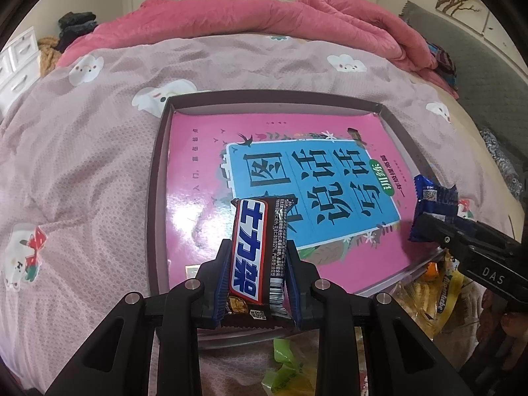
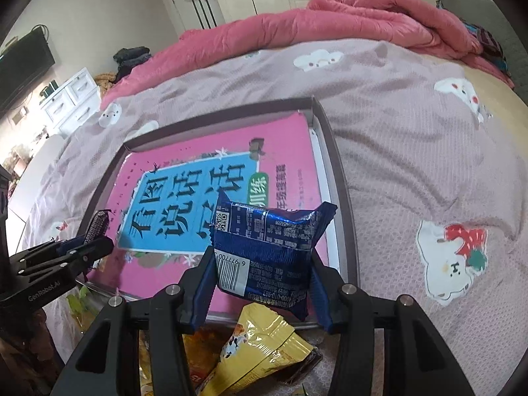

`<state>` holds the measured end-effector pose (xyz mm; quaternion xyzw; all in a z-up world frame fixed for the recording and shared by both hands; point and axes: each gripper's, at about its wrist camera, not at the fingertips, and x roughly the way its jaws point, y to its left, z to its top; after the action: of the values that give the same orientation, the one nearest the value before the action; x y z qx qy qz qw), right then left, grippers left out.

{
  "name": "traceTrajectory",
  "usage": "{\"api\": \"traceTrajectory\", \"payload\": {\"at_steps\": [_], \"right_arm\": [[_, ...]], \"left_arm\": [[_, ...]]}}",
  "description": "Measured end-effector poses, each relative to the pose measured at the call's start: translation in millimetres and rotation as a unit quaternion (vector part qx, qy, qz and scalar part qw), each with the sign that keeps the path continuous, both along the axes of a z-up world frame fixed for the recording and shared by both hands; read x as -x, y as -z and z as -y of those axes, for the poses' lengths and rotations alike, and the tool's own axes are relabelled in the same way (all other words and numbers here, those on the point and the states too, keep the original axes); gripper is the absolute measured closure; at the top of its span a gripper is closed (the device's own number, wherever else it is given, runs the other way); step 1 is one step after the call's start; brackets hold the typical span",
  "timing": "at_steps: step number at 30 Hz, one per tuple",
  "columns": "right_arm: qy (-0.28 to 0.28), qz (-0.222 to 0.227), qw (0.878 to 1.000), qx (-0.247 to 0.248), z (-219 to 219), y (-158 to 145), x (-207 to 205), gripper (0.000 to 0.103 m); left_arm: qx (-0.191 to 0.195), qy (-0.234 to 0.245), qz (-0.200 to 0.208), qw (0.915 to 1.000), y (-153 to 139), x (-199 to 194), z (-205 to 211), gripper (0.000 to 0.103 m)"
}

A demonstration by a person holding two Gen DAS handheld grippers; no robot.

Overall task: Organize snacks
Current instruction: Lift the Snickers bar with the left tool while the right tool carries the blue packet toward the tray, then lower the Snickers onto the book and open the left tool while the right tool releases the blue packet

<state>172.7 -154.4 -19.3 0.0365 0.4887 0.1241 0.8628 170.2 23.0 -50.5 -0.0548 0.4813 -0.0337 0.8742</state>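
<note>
Over the tray (image 1: pixel 158 178) on the bed (image 1: pixel 82 165), both grippers hang with a snack each. Left gripper (image 1: pixel 259 274): jaws clamped tight on the chocolate bar (image 1: pixel 254 250), gripped across its near half, far end sticking up over the pink book (image 1: pixel 198 165) lying in the tray. Right gripper (image 2: pixel 262 283): jaws about half open but pressed on both sides of the blue snack packet (image 2: pixel 264 247), held above the tray's near right corner. Loose snacks, incl. a yellow packet (image 2: pixel 264 346), lie on the bed just near of the tray. My read: step is placing both into the tray. Do it well: lower until each wrapper touches the book cover, keep the two well apart, bar left, packet right. Release only on contact; glossy cover looks slippery, so a drop may slide.
</note>
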Motion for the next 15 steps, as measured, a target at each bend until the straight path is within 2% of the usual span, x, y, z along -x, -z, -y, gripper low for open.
{"api": "traceTrajectory", "payload": {"at_steps": [15], "right_arm": [[0.000, -0.007, 1.000, -0.002, 0.1, 1.9, 1.5, 0.050]], "left_arm": [[0.009, 0.007, -0.003, 0.9999, -1.0, 2.6, -0.6, 0.073]]}}
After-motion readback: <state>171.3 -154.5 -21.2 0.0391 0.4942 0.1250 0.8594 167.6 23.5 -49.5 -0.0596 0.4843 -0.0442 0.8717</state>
